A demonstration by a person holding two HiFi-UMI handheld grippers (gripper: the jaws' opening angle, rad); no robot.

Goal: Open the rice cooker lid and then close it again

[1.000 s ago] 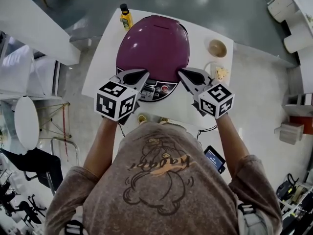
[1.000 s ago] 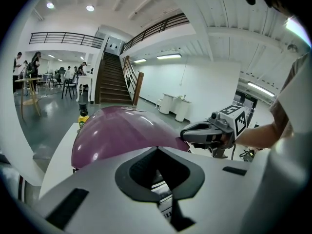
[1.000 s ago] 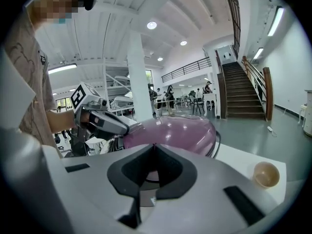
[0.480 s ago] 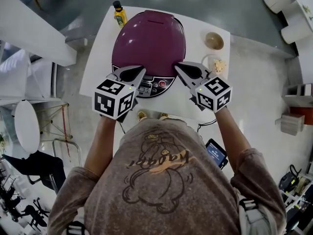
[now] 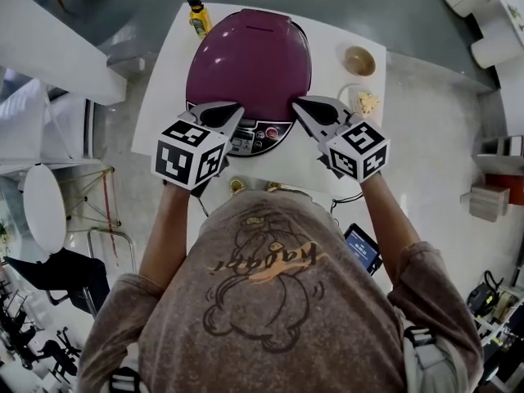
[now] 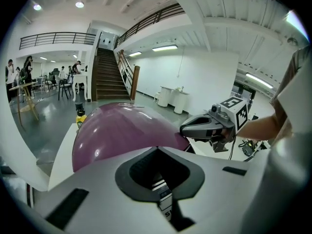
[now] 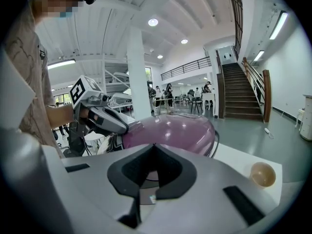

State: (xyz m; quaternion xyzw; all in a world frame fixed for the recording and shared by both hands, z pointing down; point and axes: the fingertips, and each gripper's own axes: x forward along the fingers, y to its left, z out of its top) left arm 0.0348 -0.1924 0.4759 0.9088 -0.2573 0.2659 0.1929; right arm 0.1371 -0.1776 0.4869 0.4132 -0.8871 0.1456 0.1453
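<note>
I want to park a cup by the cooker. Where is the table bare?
Bare: the table strip left of the rice cooker, in front of the yellow bottle, and the gap between cooker and bowl. Crowded: the front edge, where left gripper and right gripper hover.

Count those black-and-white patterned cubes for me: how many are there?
2. One cube rides on the left gripper, the other cube on the right gripper, both near the rice cooker's front. None looks hidden.

The head view looks steeply down from above; both gripper views face the rice cooker (image 5: 248,64) close up from opposite sides.
</note>
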